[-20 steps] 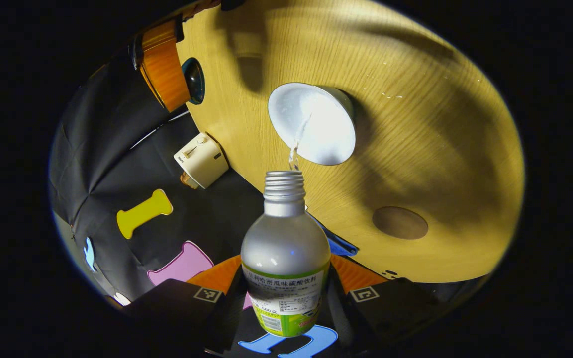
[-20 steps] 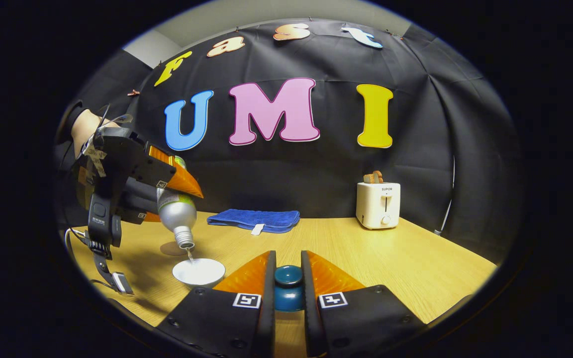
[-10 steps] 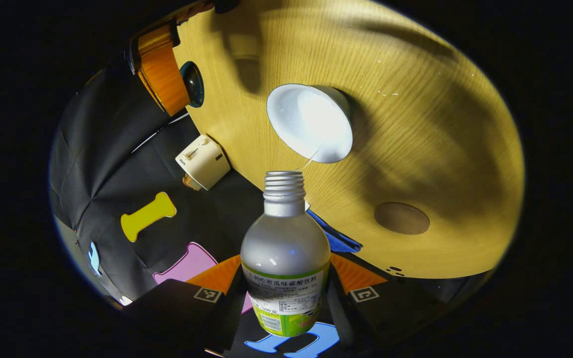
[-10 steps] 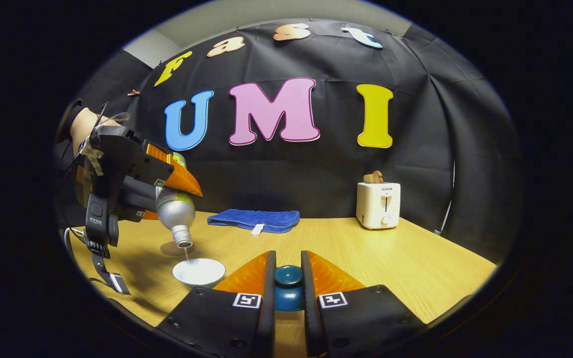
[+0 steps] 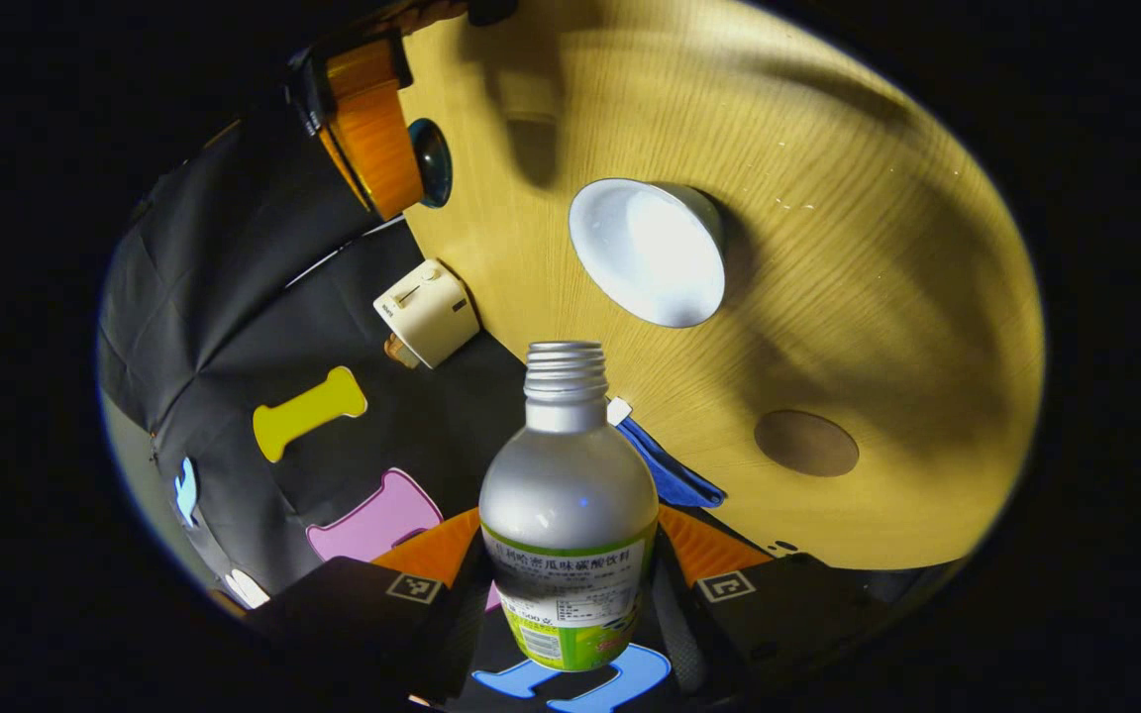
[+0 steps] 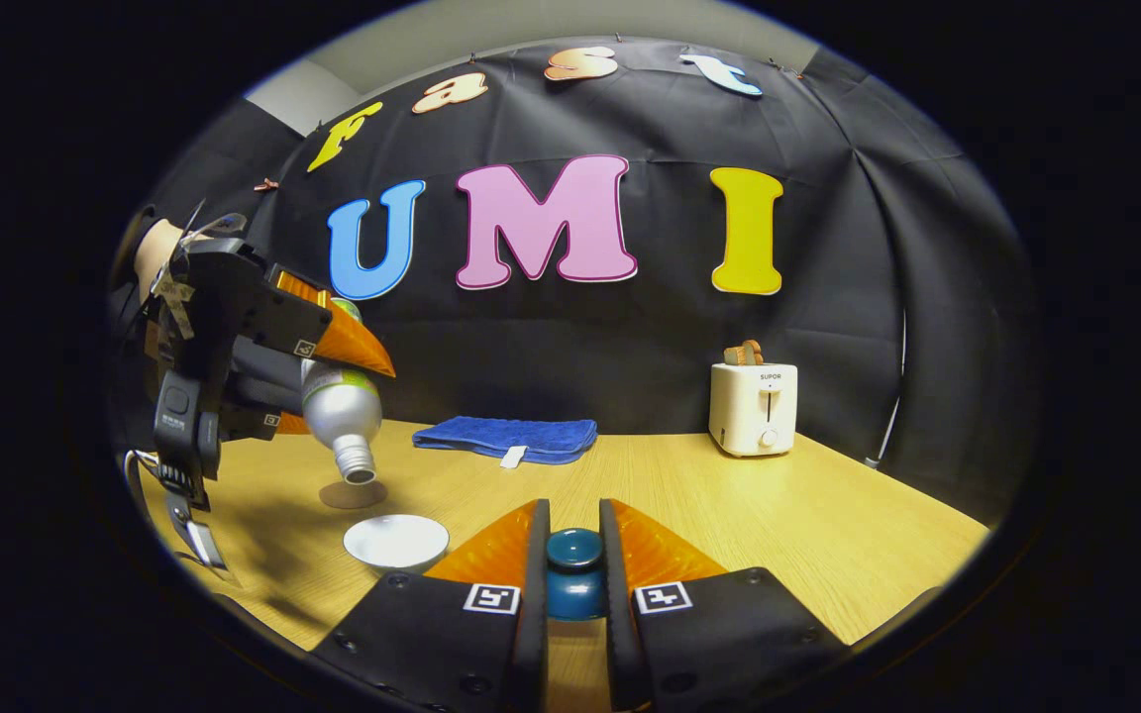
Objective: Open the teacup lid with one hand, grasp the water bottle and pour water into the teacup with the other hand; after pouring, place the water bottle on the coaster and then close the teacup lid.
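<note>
My left gripper is shut on a silver water bottle with a green label and no cap. The bottle hangs tilted, mouth down, above and a little behind the white teacup. No water runs from it. The open teacup stands on the wooden table. A round brown coaster lies flat beside it, and this coaster is just behind the cup. My right gripper is shut on the knob of the dark blue teacup lid, held above the table to the cup's right.
A folded blue towel lies at the table's back edge. A white toaster stands at the back right. A hand holds the left gripper at the far left. Bare wood stretches to the right of the lid.
The water stream thinned and then stopped. The left gripper has lifted the bottle up and back from the teacup, tilting it less steeply. The right gripper with the lid has stayed still.
</note>
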`<move>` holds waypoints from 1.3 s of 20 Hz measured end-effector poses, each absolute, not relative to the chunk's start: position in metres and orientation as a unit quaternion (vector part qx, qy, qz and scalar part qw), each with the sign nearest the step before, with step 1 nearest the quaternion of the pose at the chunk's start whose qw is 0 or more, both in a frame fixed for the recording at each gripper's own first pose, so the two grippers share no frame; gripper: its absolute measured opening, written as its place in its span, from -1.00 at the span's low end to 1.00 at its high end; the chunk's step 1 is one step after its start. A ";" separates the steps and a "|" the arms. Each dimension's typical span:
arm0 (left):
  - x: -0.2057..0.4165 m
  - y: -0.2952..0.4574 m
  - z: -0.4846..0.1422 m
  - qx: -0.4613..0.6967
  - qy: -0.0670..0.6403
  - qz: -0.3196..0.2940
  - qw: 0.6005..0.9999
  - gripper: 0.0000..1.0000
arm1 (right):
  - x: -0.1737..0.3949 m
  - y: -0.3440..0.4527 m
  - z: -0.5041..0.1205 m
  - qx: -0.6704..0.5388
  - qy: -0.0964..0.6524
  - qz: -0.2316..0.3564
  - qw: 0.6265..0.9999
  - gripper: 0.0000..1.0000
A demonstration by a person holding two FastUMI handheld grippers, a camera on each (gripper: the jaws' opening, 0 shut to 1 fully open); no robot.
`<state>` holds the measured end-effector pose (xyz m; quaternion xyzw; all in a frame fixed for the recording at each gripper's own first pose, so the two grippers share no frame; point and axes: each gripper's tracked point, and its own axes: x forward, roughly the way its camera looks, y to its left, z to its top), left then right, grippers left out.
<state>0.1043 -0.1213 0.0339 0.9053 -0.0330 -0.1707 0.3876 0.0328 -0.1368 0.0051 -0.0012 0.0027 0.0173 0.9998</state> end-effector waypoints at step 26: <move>0.123 -0.036 0.045 -0.011 -0.026 -0.071 0.997 0.58 | 0.032 -0.153 0.006 -0.003 0.001 -0.029 1.000 -0.45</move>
